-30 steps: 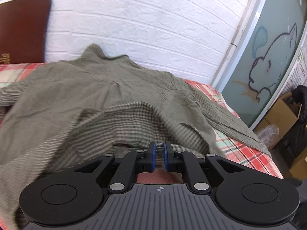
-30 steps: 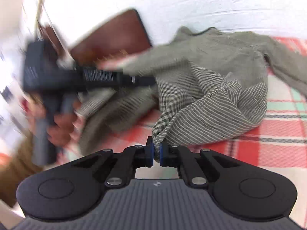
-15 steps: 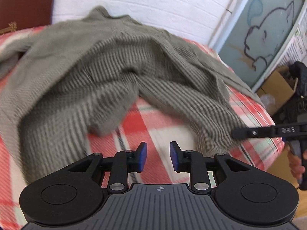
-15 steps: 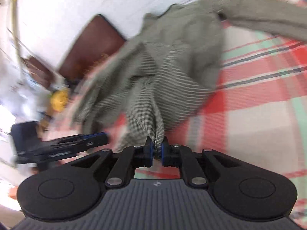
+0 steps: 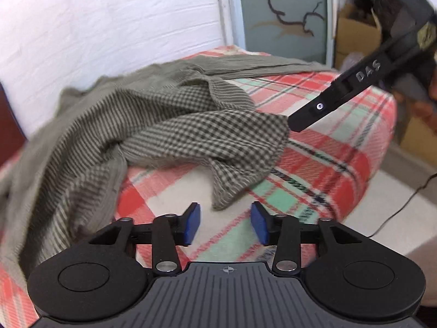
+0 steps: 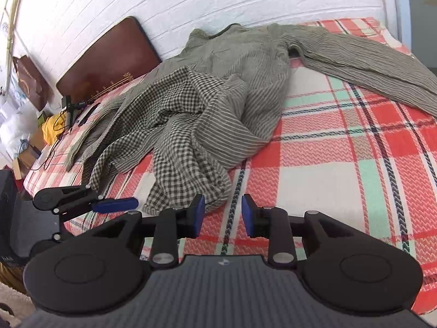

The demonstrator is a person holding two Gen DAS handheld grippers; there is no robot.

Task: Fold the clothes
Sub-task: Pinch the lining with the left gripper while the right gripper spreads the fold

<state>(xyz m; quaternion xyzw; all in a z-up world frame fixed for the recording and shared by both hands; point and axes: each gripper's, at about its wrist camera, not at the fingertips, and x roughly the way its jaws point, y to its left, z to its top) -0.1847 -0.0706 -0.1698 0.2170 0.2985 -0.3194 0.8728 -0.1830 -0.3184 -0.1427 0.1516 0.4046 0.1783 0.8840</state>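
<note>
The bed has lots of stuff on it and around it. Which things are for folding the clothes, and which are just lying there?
For the job:
- shirt, rumpled on the bed
- left gripper, jaws opening, nothing between them
- right gripper, jaws opening, nothing between them
- blanket under the shirt

Just lying about:
- brown board against the wall
- cardboard boxes
- paper bag

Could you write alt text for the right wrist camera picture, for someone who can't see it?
A rumpled olive striped and checked shirt lies on a bed with a red plaid blanket, one sleeve stretched to the right. In front, the right gripper is opening with nothing between its blue pads; the left gripper shows at lower left.
</note>
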